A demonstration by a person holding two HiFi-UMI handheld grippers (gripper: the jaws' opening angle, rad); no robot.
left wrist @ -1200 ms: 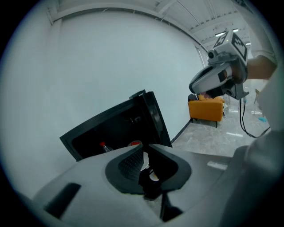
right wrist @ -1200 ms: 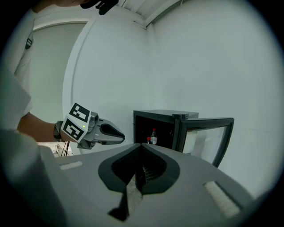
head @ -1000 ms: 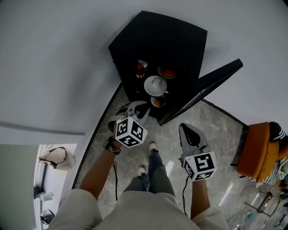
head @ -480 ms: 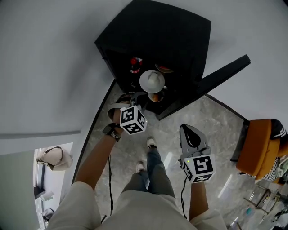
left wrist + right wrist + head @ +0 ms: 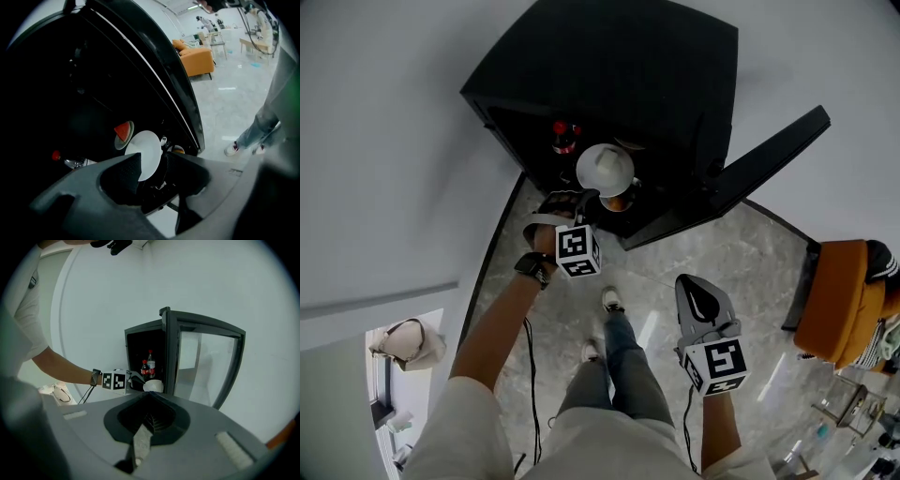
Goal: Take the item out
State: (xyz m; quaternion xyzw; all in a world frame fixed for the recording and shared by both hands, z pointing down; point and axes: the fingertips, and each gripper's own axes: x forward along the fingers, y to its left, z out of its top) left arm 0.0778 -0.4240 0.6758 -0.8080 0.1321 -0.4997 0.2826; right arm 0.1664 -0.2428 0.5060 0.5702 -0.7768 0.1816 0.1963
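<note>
Glossy stone floor (image 5: 675,267), matt black cabinet (image 5: 619,66), glass door (image 5: 206,366).

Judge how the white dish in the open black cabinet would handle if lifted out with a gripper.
Probably rigid and breakable: the white dish looks like glazed crockery. Its smooth, rounded surface may slip in a pinch. Lifting it could knock the red-capped bottle nearby. The left gripper, whose jaws have just been opening, grips nothing yet.

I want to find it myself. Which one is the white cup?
Look into the black cabinet with its door open. The cup sits near the front, close to a red-capped bottle and a dish holding a red slice. It is the biggest round thing inside, and all white.
</note>
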